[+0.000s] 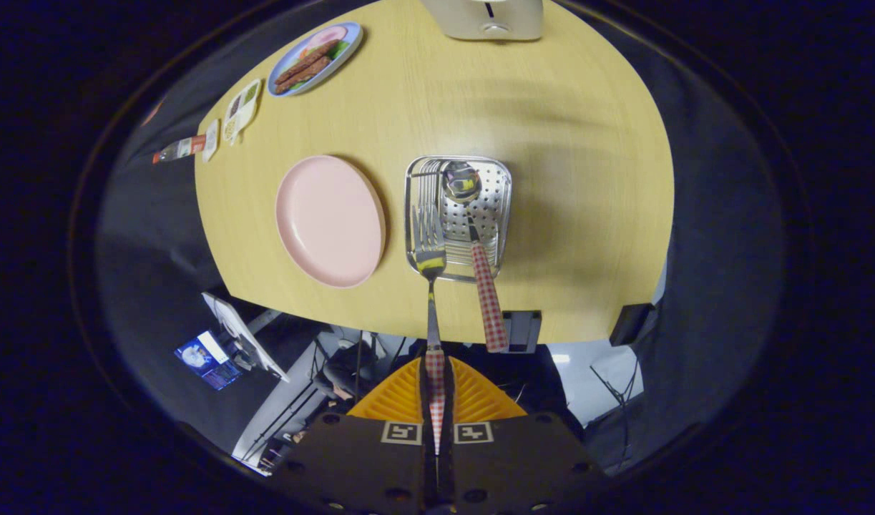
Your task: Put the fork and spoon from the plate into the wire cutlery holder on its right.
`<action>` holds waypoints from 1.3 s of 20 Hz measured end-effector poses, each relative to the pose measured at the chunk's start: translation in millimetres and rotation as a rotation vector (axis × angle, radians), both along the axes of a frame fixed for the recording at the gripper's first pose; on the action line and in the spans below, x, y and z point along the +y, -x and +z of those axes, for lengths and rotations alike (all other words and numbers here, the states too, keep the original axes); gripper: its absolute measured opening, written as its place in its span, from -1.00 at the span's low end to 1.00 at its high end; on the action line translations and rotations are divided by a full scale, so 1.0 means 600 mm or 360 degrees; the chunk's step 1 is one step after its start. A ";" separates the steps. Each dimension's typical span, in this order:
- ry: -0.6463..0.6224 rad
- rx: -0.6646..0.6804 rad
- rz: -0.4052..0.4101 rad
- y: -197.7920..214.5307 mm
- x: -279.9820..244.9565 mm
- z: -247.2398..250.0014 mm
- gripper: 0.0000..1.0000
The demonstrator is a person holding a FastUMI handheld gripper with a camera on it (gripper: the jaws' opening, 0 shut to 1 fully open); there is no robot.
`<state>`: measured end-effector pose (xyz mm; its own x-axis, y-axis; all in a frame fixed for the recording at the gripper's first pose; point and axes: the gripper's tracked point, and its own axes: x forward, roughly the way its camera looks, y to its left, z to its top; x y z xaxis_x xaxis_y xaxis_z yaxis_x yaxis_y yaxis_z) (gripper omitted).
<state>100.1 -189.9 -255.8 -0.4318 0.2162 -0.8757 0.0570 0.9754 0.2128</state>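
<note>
The tool (pixel 436 400) is clamped on the fork (pixel 431 286) handle, tines over the cutlery holder (pixel 498 172).

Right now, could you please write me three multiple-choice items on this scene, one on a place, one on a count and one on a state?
1. Where is the spoon?
A. On the pink plate
B. In the wire cutlery holder
C. Beside the white appliance

2. How many pieces of cutlery lie on the pink plate?
A. None
B. One
C. Two

3. What is the tool doing?
A. Open above the plate
B. Shut on the spoon
C. Shut on the fork

Answers:
1. B: the spoon's bowl sits inside the holder, its checked handle leaning out.
2. A: the plate's surface is bare.
3. C: both fingers press the fork's checked handle, the tines over the holder.
</note>
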 end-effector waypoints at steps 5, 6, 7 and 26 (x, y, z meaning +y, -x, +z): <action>0.0094 0.0076 -0.0009 -0.029 -0.010 -0.016 -0.94; 0.0110 0.0103 -0.0013 -0.030 -0.013 -0.018 -0.94; 0.0129 0.0138 -0.0002 -0.028 -0.014 -0.020 -0.93; 0.0201 0.0058 -0.0009 -0.036 -0.012 -0.016 -0.78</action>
